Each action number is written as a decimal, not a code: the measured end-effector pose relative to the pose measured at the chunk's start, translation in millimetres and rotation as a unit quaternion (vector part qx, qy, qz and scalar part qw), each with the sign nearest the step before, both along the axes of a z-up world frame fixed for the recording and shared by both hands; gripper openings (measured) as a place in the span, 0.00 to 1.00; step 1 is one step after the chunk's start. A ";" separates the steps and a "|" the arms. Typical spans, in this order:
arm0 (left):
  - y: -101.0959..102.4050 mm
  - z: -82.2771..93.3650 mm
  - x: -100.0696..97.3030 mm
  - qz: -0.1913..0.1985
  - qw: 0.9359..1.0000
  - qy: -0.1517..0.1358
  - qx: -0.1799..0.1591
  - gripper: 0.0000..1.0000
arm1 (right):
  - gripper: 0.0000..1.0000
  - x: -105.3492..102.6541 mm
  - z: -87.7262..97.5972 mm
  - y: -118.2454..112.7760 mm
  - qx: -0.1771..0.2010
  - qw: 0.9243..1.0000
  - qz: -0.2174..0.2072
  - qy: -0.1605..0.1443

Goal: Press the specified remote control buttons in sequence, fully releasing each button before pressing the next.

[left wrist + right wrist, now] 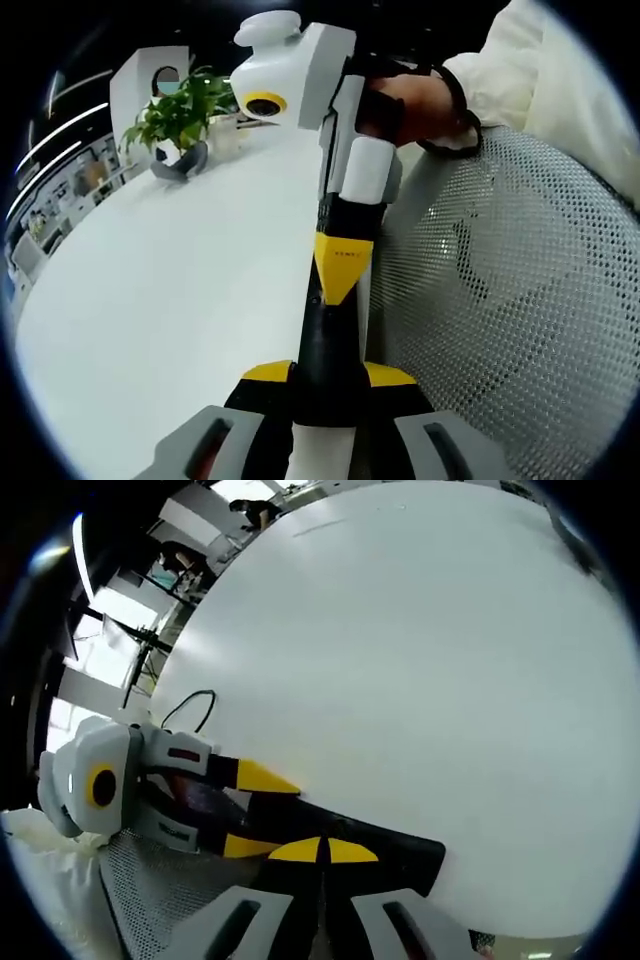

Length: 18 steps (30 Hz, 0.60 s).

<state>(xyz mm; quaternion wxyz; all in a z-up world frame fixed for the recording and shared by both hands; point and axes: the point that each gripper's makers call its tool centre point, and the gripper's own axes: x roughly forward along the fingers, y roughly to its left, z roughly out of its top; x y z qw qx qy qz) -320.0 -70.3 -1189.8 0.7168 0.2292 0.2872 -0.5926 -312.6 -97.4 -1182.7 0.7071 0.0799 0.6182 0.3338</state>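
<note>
A black remote control [328,340] sticks out over the edge of the white table [180,300], and my left gripper [330,375] is shut on its near end, one yellow-tipped jaw on each side. My right gripper [343,280], held by a person's hand [410,110], comes down from above with its jaws together and its yellow tips against the remote's face. In the right gripper view the right gripper [322,850] is shut, its tips on the remote [400,848]. The left gripper [270,815] grips the remote from the left. The buttons are hidden.
A potted green plant [180,110] stands at the far end of the table. A grey mesh chair back [500,300] is close on the right. A thin black cable [190,705] lies on the table [420,660] near its edge. Office furniture stands beyond.
</note>
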 end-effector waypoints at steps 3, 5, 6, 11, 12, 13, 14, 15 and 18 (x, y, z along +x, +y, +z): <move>-0.1 0.1 0.0 0.000 1.000 0.000 -0.001 0.25 | 0.00 -0.1 -0.2 0.3 0.001 1.000 0.004 -0.004; -0.1 0.1 -0.1 0.000 1.000 0.000 -0.002 0.25 | 0.00 0.6 -0.7 0.0 0.001 1.000 0.003 -0.006; -0.2 0.1 -0.1 0.000 1.000 0.000 -0.001 0.25 | 0.00 0.6 -0.8 0.0 0.001 1.000 0.002 -0.006; -0.6 0.4 0.3 0.000 1.000 0.000 -0.001 0.25 | 0.00 1.3 0.1 -0.3 0.012 1.000 -0.008 0.006; -0.5 0.4 0.3 0.000 1.000 -0.001 -0.002 0.25 | 0.00 1.1 0.3 -0.1 0.011 1.000 -0.007 0.005; -0.5 0.4 0.2 0.000 1.000 -0.001 -0.002 0.25 | 0.00 0.4 0.8 0.4 0.009 1.000 -0.005 0.003; -0.2 0.1 0.4 0.000 1.000 -0.001 -0.002 0.25 | 0.00 0.3 0.9 0.6 0.007 1.000 -0.004 0.002; -0.2 0.1 0.5 0.000 1.000 -0.001 -0.002 0.25 | 0.00 0.3 0.7 0.7 0.006 1.000 -0.004 0.001; -0.1 0.0 0.4 0.000 1.000 -0.001 -0.003 0.25 | 0.00 0.1 0.8 -0.3 0.002 1.000 -0.003 0.003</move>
